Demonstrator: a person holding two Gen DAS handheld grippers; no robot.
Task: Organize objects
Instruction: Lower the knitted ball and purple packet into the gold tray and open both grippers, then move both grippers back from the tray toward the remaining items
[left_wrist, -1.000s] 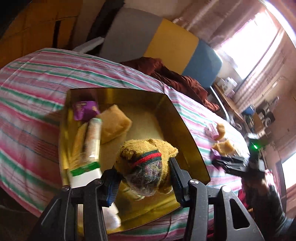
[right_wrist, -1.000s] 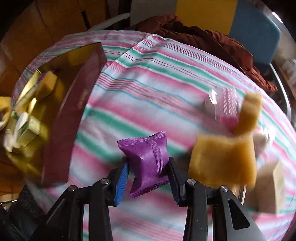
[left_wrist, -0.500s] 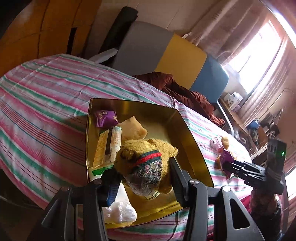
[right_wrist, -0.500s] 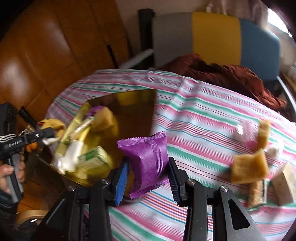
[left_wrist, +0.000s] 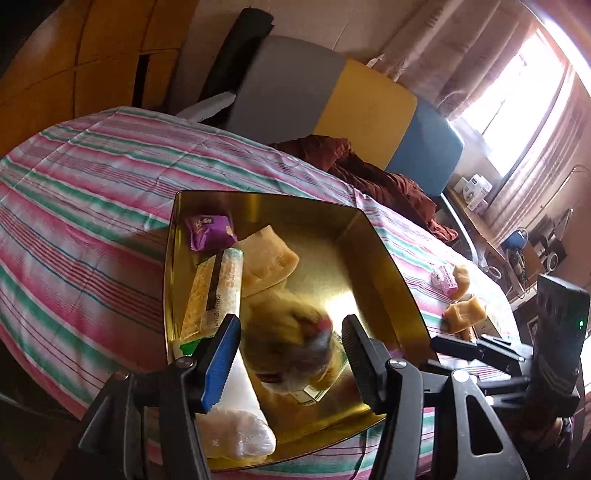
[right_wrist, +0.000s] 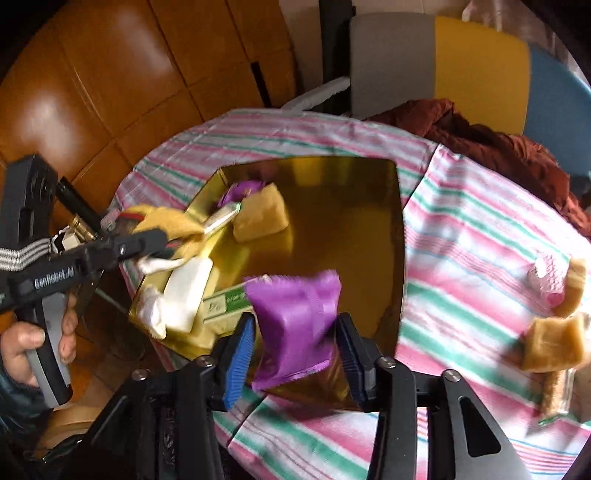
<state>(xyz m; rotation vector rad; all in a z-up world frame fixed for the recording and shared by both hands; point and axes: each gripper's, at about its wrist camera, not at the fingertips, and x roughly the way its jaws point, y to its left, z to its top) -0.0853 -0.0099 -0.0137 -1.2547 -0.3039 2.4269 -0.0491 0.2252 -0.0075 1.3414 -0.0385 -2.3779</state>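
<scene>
Both grippers over gold tray, fingers spread, items blurred between them.

Left gripper fingers apart, not gripping; yellow knit sock bundle sits blurred in the gap, above the gold tray near end. Right gripper fingers also spread, purple packet blurred between them, contact unclear, over tray's near edge. Tray on striped bench holds another purple packet, yellow sponge, wrapped tube, green box. More sponges on the cloth, well apart from tray.
</scene>
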